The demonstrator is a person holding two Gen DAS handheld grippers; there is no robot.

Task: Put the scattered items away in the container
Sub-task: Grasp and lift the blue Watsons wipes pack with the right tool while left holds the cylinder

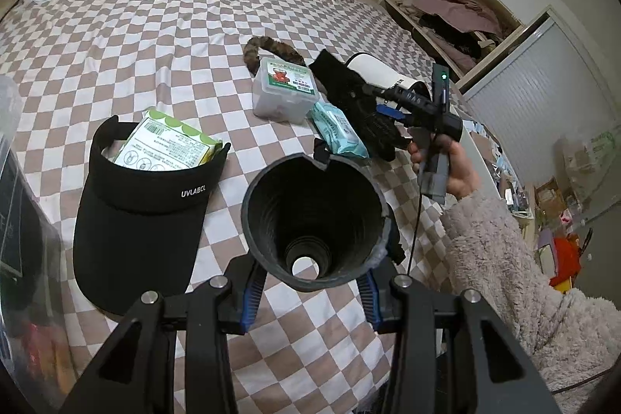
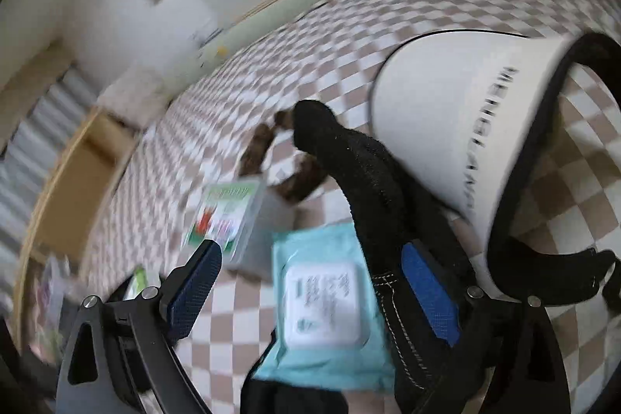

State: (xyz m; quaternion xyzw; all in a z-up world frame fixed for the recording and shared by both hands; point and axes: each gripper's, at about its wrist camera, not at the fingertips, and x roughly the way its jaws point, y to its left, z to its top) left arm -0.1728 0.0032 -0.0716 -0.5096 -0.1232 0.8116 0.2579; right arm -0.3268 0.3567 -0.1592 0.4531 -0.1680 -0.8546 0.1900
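The right wrist view is blurry, so the small box [image 2: 229, 216] there is hard to read. The left gripper [image 1: 312, 288], low in the frame, squeezes a black ribbed cup [image 1: 314, 220]. The right gripper [image 2: 314, 282] tilts down, spread wide and holding nothing, over a blue wipes pack [image 2: 326, 301] and black glove [image 2: 361, 165]. A black visor [image 1: 136, 220] lies at left on the checkered bed [image 1: 155, 37].

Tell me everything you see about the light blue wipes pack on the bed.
The wipes pack is a soft, flat pouch of light blue plastic film with a white rectangular flip lid bearing small print. It looks closed. It lies face up on the checkered bedsheet, beside the clear plastic box, and a black glove touches or overlaps one edge. The open right gripper straddles it, pads not pressing.
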